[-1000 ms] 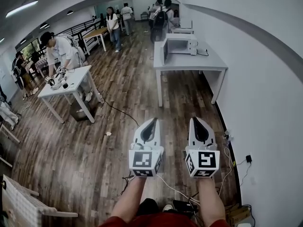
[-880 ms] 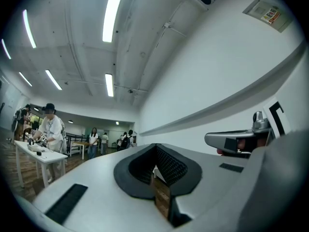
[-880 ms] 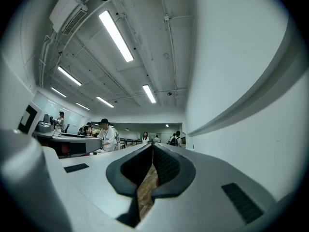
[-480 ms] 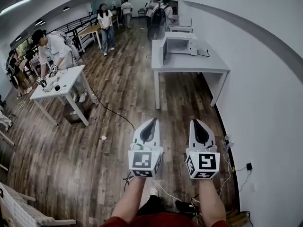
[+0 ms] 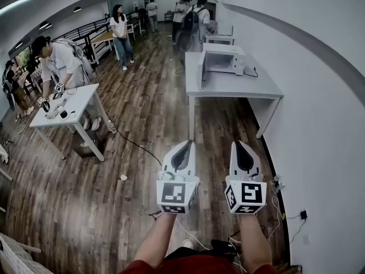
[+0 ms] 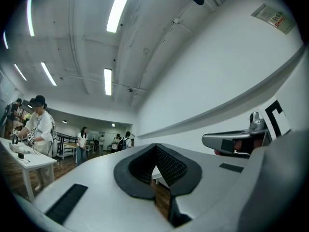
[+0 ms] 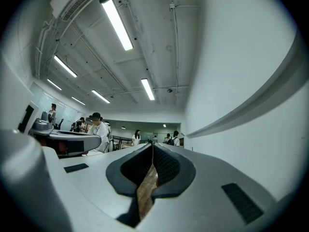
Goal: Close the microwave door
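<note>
Microwave [image 5: 223, 59] well ahead of R tool [image 5: 239, 144]

The microwave [image 5: 221, 61], upper centre, is too small to show its inside. The bottom edge cuts off both forearms [image 5: 155, 245]. Far people [image 5: 191, 21] are tiny.

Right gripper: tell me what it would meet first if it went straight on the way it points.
Nothing near. The right gripper points across wooden floor toward the grey table; its near edge is probably first in line, though depth is unclear.
</note>
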`<state>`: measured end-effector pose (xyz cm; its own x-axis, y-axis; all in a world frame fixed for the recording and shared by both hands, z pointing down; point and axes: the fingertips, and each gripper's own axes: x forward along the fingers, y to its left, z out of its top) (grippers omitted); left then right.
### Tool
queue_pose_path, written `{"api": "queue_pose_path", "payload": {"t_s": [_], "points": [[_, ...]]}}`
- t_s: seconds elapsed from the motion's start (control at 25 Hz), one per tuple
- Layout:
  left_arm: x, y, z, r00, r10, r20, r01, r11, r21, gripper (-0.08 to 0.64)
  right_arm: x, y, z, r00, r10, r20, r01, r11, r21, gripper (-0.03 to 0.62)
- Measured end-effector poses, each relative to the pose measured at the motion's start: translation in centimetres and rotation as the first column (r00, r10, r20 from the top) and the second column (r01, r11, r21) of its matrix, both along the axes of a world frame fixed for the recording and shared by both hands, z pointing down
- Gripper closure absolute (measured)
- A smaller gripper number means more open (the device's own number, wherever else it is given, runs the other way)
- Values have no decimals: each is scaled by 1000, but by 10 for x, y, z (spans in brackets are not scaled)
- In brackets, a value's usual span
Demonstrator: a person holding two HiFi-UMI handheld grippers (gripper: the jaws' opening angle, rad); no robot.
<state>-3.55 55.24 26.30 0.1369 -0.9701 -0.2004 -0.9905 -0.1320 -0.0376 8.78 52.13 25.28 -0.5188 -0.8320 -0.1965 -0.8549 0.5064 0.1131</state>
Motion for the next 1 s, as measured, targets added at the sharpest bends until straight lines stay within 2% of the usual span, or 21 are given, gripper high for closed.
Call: {"api": "queue_pose_path", "payload": {"t_s": [0.32, 0.52, 1.0], "points": [[-28, -66, 8, 1000, 7, -14, -7, 1000, -14, 534, -25, -63, 6, 1000, 3, 4, -3, 1000, -7, 565], [-34, -123, 14, 1000, 5, -1, -5, 1000, -18, 534, -31, -123, 14, 1000, -2, 9, 2, 1000, -8, 565], [-9, -310, 1, 1000, -28, 3, 28, 1000, -10, 534, -7, -309, 6, 999, -32, 24, 32, 999, -7, 565]]}}
